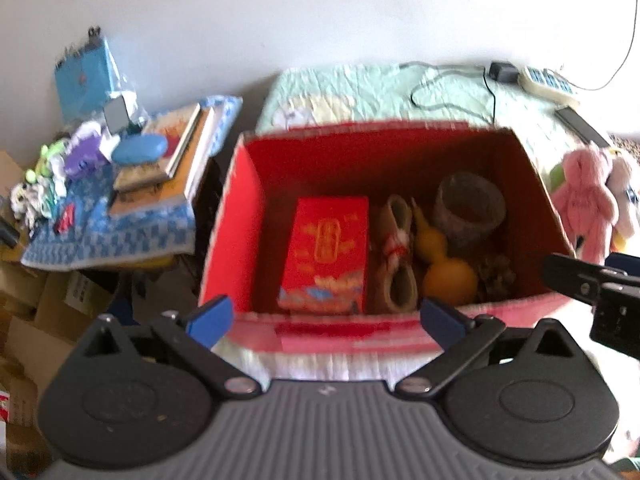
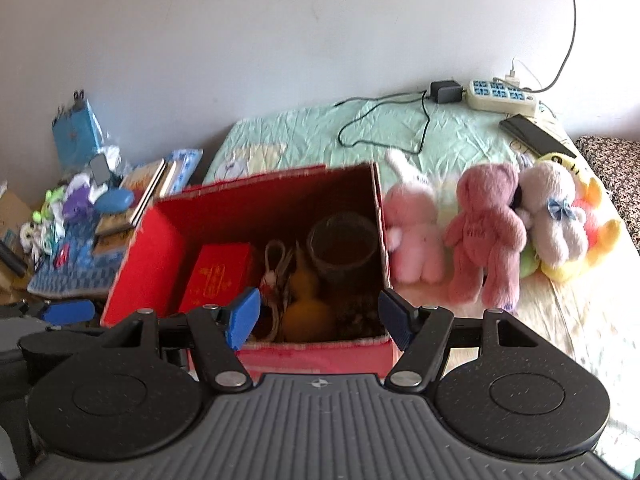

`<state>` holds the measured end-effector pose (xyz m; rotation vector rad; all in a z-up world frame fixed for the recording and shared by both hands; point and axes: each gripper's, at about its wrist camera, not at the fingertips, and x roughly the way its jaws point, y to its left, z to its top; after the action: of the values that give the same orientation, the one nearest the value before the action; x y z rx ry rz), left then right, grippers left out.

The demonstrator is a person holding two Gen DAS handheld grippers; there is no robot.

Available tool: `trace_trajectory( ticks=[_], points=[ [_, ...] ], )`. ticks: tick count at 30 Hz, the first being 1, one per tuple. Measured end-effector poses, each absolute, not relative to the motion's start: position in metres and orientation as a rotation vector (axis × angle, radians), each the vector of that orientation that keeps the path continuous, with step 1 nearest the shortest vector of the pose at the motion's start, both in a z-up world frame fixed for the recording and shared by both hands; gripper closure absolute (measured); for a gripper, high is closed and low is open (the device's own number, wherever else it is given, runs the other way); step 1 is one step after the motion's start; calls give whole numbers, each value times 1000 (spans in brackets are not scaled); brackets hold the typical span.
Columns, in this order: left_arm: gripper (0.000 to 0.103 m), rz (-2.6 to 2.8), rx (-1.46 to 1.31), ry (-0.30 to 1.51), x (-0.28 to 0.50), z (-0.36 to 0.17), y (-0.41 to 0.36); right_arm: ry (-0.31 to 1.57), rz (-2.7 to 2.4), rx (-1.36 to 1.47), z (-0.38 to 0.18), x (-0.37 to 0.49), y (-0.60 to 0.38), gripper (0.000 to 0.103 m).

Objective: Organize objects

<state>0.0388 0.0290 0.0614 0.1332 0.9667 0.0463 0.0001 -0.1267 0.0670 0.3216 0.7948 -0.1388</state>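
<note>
An open red cardboard box (image 1: 236,216) (image 2: 144,256) stands on the bed. Inside lie a red packet (image 1: 326,252) (image 2: 218,276), a yellow gourd (image 1: 442,260) (image 2: 304,304), a beige knotted ornament (image 1: 398,248), a grey cup (image 1: 468,206) (image 2: 342,246) and a pine cone (image 1: 496,276). My left gripper (image 1: 326,322) hovers open over the box's near wall, empty. My right gripper (image 2: 320,320) is open above the box's near right side, empty. Right of the box lie a pale pink plush rabbit (image 2: 412,232), a dark pink bear (image 2: 484,236) (image 1: 586,196) and a whitish plush (image 2: 554,212).
A side stand with a blue patterned cloth (image 1: 120,232) holds books (image 1: 176,148), a blue case (image 1: 140,150) and small toys. A power strip (image 2: 502,96), charger cable (image 2: 384,120) and dark phone (image 2: 536,136) lie on the green quilt (image 2: 312,136). Cardboard boxes (image 1: 40,304) sit at lower left.
</note>
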Motion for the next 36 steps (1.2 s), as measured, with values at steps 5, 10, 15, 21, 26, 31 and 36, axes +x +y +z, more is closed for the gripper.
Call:
trace_trajectory(
  ticks=[5,10,15,21,26,31,36],
  points=[
    [2,65,141,918,49,64,26,773,-158,328,68,8,-131,35],
    [2,57,140,913,57,62,27,783,-157,318,61,13,-129,35],
    [1,71,146,934,64,51,25,800,-174,320,52,19,-131,35],
    [0,67,138,962,70,39,28,825,-183,308,44,26,-130,35],
    [0,52,135,963,75,36,29,835,-181,296,41,33,-128,35],
    [0,49,136,979,81,29,30,846,-177,292,38,42,-127,34],
    [0,46,134,993,88,23,32,864,-169,293,33,53,-125,34]
  ],
)
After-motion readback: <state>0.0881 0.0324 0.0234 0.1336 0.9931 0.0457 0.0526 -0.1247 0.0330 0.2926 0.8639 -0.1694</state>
